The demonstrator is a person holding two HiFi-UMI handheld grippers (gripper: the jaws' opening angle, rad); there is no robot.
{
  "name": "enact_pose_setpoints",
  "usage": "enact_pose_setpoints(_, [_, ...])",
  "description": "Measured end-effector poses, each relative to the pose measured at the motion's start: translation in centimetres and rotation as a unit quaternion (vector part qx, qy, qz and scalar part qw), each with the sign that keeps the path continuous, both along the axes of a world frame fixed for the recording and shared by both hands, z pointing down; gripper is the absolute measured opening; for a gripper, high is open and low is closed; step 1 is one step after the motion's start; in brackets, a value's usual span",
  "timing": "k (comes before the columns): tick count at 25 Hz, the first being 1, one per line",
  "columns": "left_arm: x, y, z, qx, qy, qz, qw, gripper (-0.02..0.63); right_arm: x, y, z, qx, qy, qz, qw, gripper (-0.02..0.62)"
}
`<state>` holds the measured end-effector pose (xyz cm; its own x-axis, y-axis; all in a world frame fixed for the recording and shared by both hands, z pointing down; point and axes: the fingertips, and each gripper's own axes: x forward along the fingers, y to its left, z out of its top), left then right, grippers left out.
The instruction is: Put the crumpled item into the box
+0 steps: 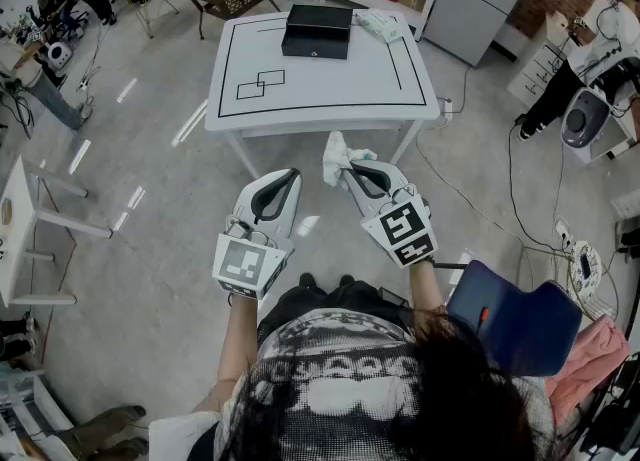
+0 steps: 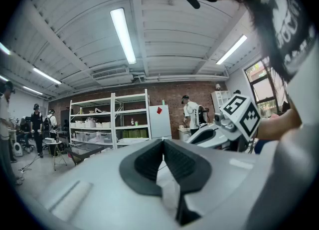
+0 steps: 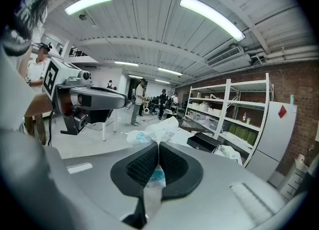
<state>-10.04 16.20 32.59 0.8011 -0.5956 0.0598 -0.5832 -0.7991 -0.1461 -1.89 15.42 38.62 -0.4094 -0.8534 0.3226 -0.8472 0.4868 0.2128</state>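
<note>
– White plastic, crumpled, with blue print: is that what sits in the right gripper [image 3: 157, 146]?

– Yes. Its two dark ribbed pads are closed on the crumpled white plastic wrapper [image 3: 154, 130]. Part of the wrapper is pinched between them and the rest bunches up beyond the tips.

– And the other tool?

– The left gripper [image 2: 163, 141] has its pads pressed together at the tips, with nothing between them. In the head view it is held just beside the right one, both pointing forward, away from the person.

– Where does the wrapper lie in relation to the furniture?

– It is in the air over the grey floor [image 1: 150, 199], just short of the near edge of the white square table with black line markings [image 1: 330, 89]. It touches nothing but the pads.

– And the container?

– The black rectangular box [image 1: 318, 29] stands at the far edge of that table, well apart from the wrapper. A second crumpled pale bundle [image 1: 380, 24] lies just beside its right end.
</note>
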Motion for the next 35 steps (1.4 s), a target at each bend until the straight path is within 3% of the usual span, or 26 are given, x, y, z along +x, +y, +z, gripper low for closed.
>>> enact_pose_setpoints(20, [-5.5,-1.7,2.8,-0.031,0.003,0.034,0.9989,0.000,-5.7,-1.6,1.9,-0.022,-0.012,0.040,0.999,0.014])
enact_pose_setpoints(35, [-5.9,-4.0,3.7,-0.045,0.008,0.053,0.9975,0.000,-5.9,-3.5,2.6,-0.040,-0.004,0.060,0.997,0.014])
